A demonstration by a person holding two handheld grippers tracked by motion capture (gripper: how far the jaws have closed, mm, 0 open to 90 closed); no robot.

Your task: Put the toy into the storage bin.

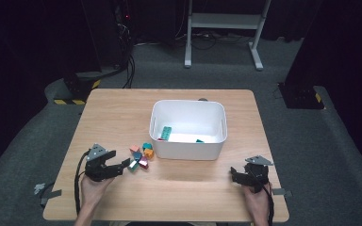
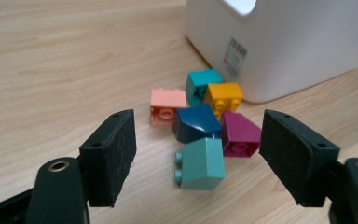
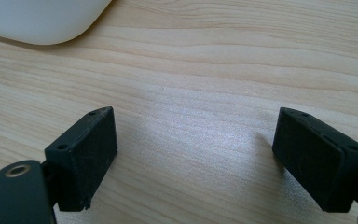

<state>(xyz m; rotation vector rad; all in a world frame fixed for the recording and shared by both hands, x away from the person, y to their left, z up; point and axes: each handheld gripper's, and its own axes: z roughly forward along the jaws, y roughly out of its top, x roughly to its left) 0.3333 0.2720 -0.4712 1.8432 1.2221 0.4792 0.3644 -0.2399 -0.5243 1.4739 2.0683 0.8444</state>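
Mint brick [image 2: 200, 163] lies on tabletop [image 1: 122, 113] directly ahead between left gripper [image 2: 198, 156] fingers, spread apart, empty; bin [image 1: 188, 129] beyond. Right gripper [image 3: 196, 154] fingers apart over bare wood, farther off

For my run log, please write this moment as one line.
left tongs: open, at loose bricks | right tongs: open, over bare table | white bin: some bricks inside

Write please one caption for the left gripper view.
Open left gripper facing six toy bricks beside a white bin on a wooden table.
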